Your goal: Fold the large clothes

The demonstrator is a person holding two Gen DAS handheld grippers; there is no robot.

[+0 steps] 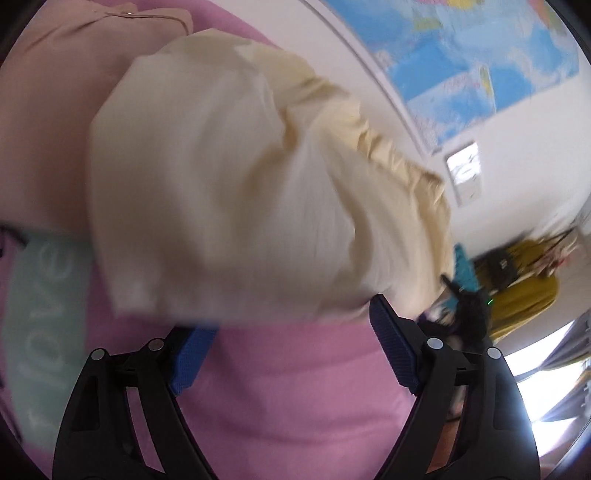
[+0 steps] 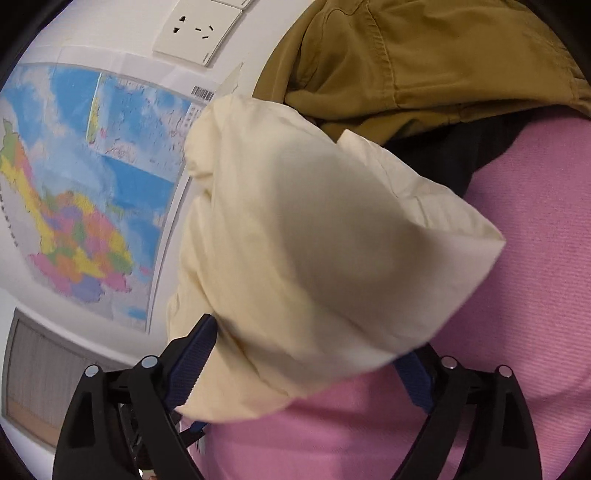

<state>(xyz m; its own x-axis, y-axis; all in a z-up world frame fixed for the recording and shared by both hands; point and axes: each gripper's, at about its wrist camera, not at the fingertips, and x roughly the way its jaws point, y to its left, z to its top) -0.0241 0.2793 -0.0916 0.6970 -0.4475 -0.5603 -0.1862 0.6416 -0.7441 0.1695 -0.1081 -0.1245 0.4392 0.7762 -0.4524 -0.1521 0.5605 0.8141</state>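
A cream garment (image 1: pixel 229 184) lies bunched on the pink bed sheet (image 1: pixel 288 387). In the left wrist view my left gripper (image 1: pixel 291 332) stands open, its blue pads (image 1: pixel 391 343) wide apart at the garment's near edge, holding nothing that I can see. In the right wrist view the same cream garment (image 2: pixel 314 251) drapes over my right gripper (image 2: pixel 306 365). Its blue pads (image 2: pixel 192 362) stand wide apart with the cloth lying over and between them, and the right pad is mostly hidden.
A tan garment (image 1: pixel 55 110) lies beyond the cream one, and a teal cloth with lettering (image 1: pixel 40 314) at the left. A mustard jacket (image 2: pixel 424 55) and dark cloth (image 2: pixel 461 147) lie on the pink sheet (image 2: pixel 535 258). A wall map (image 2: pixel 81 177) and a socket (image 2: pixel 199 33) are close.
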